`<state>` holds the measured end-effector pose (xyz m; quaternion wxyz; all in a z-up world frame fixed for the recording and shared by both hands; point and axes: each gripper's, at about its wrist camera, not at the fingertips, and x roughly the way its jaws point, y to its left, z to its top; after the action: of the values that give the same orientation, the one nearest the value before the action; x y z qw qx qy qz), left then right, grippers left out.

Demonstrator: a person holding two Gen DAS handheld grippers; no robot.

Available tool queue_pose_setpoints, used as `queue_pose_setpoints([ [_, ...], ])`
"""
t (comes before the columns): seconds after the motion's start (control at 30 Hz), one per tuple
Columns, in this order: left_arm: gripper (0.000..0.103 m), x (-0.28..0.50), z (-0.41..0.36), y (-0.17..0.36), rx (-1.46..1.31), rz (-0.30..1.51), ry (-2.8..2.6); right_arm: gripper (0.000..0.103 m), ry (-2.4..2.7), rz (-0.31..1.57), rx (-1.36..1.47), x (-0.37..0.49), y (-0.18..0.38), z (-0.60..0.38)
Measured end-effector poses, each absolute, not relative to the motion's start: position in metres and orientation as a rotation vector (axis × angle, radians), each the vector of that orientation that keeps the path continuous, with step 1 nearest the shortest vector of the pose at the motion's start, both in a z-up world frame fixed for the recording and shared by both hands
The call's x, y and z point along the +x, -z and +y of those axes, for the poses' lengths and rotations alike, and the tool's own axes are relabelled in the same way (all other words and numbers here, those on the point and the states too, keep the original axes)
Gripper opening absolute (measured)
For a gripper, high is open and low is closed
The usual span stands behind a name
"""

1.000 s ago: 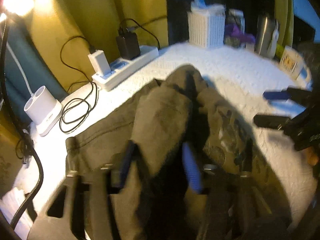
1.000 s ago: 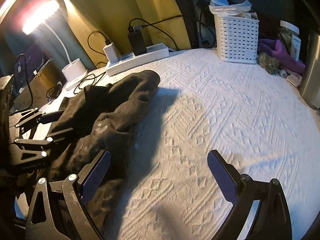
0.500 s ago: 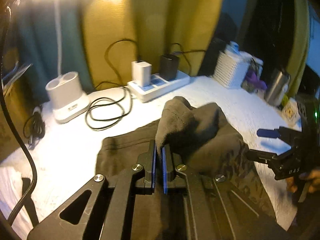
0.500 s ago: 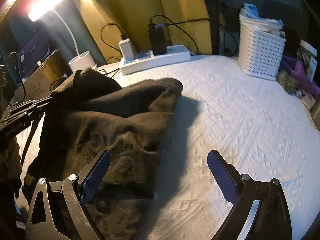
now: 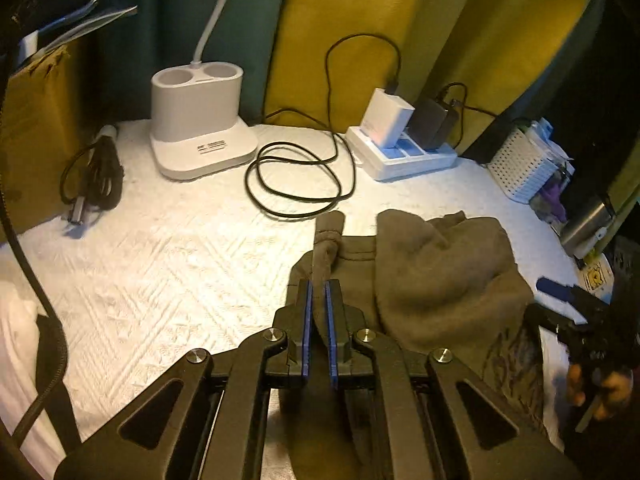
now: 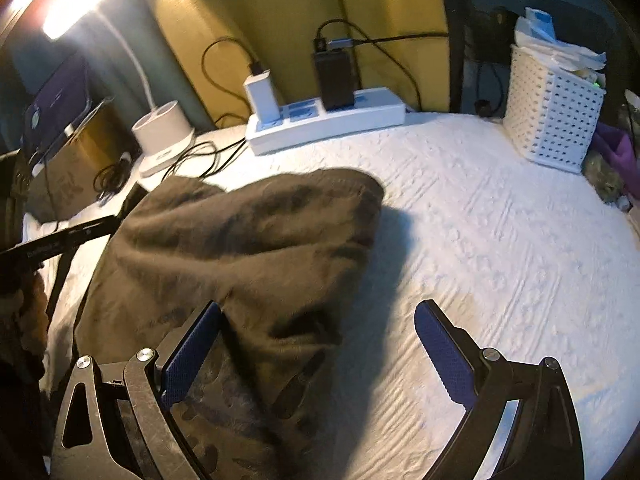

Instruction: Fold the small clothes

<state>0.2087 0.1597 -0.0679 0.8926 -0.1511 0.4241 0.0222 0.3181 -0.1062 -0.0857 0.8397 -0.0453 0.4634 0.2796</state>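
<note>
Cloth lay bunched on the white-covered tabletop, olive and rumpled. Left claw was clamped on a rolled edge of it; right claw hung wide apart over its near side, gripping nothing. Behind sat a coiled cable, lamp base, power strip and white basket, all clear of the cloth.

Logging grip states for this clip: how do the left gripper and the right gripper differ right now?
The left gripper is shut on a bunched edge of the olive garment; the right gripper is open and holds nothing. The left one pinches fabric between its pads; the right one only hovers above the garment's side. Both have blue pads on black fingers.
</note>
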Motion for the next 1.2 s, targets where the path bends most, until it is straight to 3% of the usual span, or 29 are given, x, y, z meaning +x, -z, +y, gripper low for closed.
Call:
queue_pose_setpoints([
  [0.07, 0.009, 0.211, 0.152, 0.063, -0.276, 0.874, -0.037, 0.098, -0.590, 0.971, -0.080, 0.324, 0.083, -0.109],
  [0.13, 0.025, 0.213, 0.146, 0.055, -0.247, 0.853, -0.030, 0.098, -0.587, 0.964, -0.081, 0.329, 0.080, -0.109],
  [0.2, 0.053, 0.213, 0.140, 0.045, -0.240, 0.813, -0.004, 0.094, -0.585, 0.957, -0.083, 0.335, 0.078, -0.108],
  [0.37, 0.057, 0.228, 0.128, 0.040, -0.198, 0.774, 0.042, 0.088, -0.596, 0.946, -0.061, 0.349, 0.075, -0.107],
  [0.43, 0.057, 0.240, 0.128, 0.054, -0.204, 0.819, 0.073, 0.079, -0.617, 0.954, -0.039, 0.356, 0.078, -0.106],
  [0.5, 0.056, 0.253, 0.127, 0.074, -0.198, 0.887, 0.073, 0.064, -0.644, 0.982, -0.012, 0.365, 0.086, -0.104],
  [0.53, 0.048, 0.257, 0.127, 0.081, -0.205, 0.895, 0.086, 0.061, -0.664, 1.005, -0.004, 0.369, 0.092, -0.102],
  [0.6, 0.017, 0.260, 0.128, 0.086, -0.241, 0.905, 0.119, 0.053, -0.692, 1.048, 0.019, 0.378, 0.105, -0.096],
  [0.67, 0.004, 0.260, 0.132, 0.084, -0.257, 0.893, 0.119, 0.039, -0.714, 1.066, 0.044, 0.386, 0.113, -0.091],
  [0.7, 0.004, 0.258, 0.132, 0.079, -0.255, 0.873, 0.119, 0.026, -0.723, 1.058, 0.050, 0.387, 0.113, -0.089],
  [0.77, 0.003, 0.253, 0.133, 0.065, -0.253, 0.816, 0.118, 0.014, -0.746, 1.026, 0.046, 0.389, 0.107, -0.082],
  [0.93, 0.003, 0.252, 0.139, 0.054, -0.251, 0.752, 0.066, 0.013, -0.753, 0.962, -0.022, 0.393, 0.096, -0.065],
  [1.2, 0.003, 0.264, 0.161, 0.089, -0.241, 0.862, -0.089, 0.013, -0.671, 0.974, -0.157, 0.398, 0.117, -0.055],
])
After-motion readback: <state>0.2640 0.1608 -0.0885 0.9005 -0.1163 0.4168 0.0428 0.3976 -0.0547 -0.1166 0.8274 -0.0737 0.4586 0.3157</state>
